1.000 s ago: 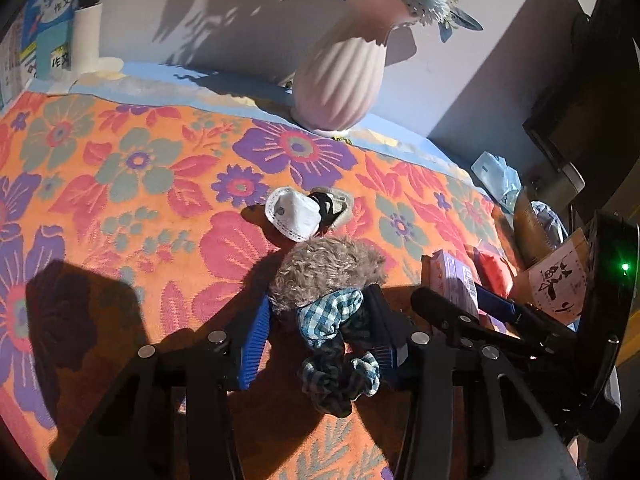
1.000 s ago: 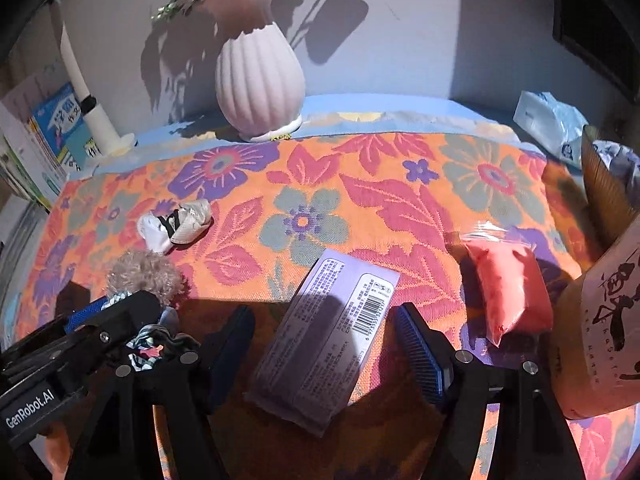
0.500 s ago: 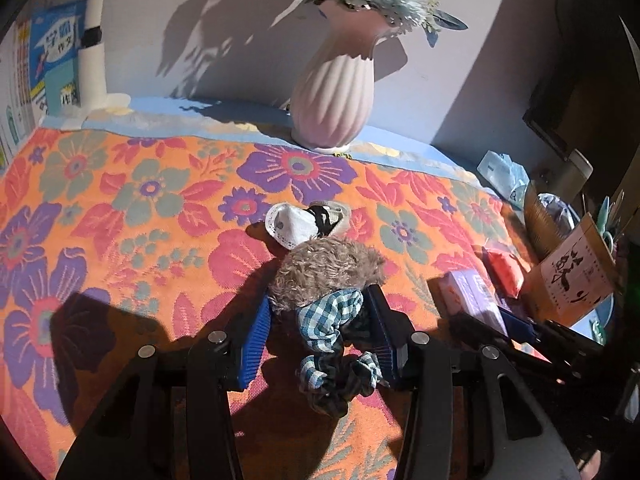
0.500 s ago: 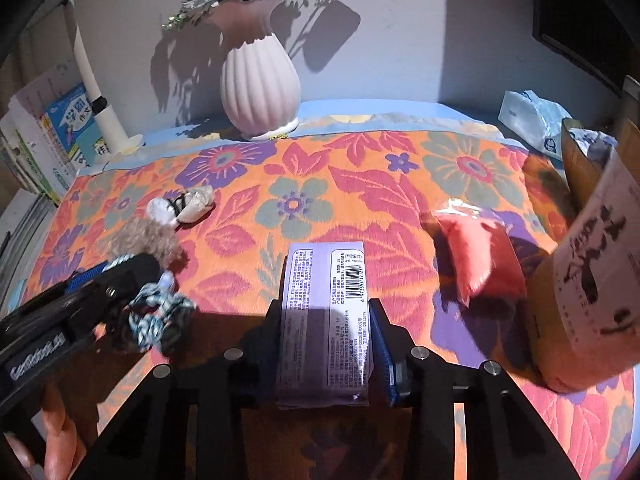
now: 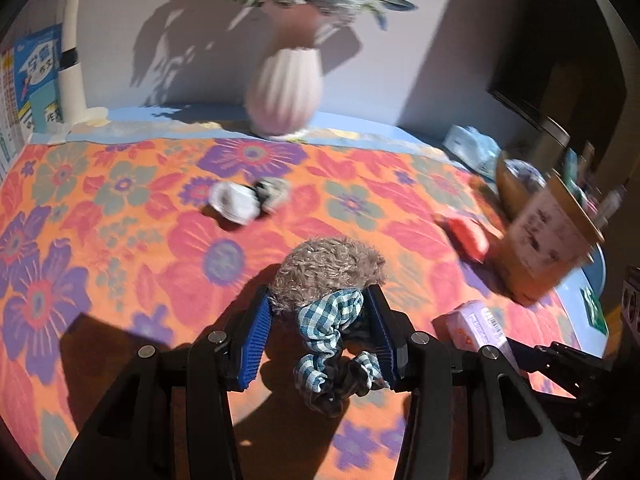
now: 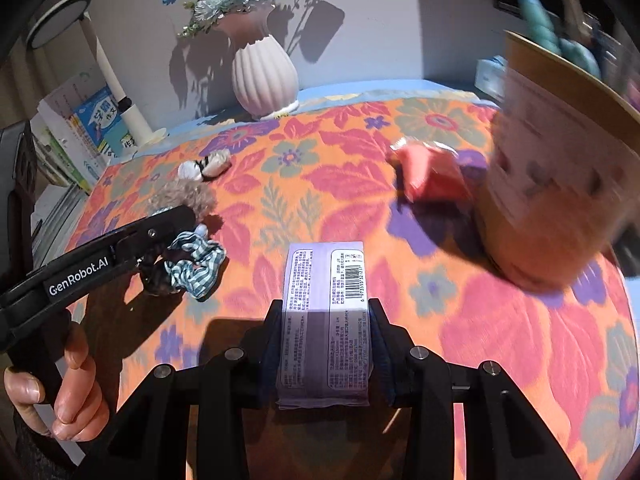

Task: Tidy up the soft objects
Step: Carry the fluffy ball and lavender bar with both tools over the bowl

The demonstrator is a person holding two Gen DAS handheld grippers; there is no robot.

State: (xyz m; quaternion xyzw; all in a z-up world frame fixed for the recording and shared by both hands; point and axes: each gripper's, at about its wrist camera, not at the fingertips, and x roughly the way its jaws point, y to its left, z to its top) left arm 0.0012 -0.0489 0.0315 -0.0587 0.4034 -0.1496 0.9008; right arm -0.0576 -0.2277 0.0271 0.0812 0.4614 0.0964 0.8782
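Observation:
A fuzzy brown plush toy [image 5: 328, 268] with a blue checked scarf [image 5: 332, 316] sits between the blue pads of my left gripper [image 5: 318, 320], which is shut on it. In the right wrist view the toy [image 6: 182, 196] hangs just above the flowered cloth. My right gripper [image 6: 325, 320] is shut on a purple tissue pack [image 6: 326, 280], label side up. That pack [image 5: 476, 328] also shows at the lower right of the left wrist view. A red soft pack [image 6: 430, 172] lies on the cloth beside a brown paper container [image 6: 560, 184].
A small white and beige shoe [image 5: 240, 202] lies mid-cloth. A ribbed pink vase [image 6: 264, 76] with flowers stands at the back by the wall. Books [image 6: 96, 120] and a white lamp post [image 6: 120, 92] stand at the left. A blue packet [image 5: 472, 148] lies at the back right.
My right jaws closed on the purple pack and carried it toward the brown container. My left gripper moved right with the plush toy still in it.

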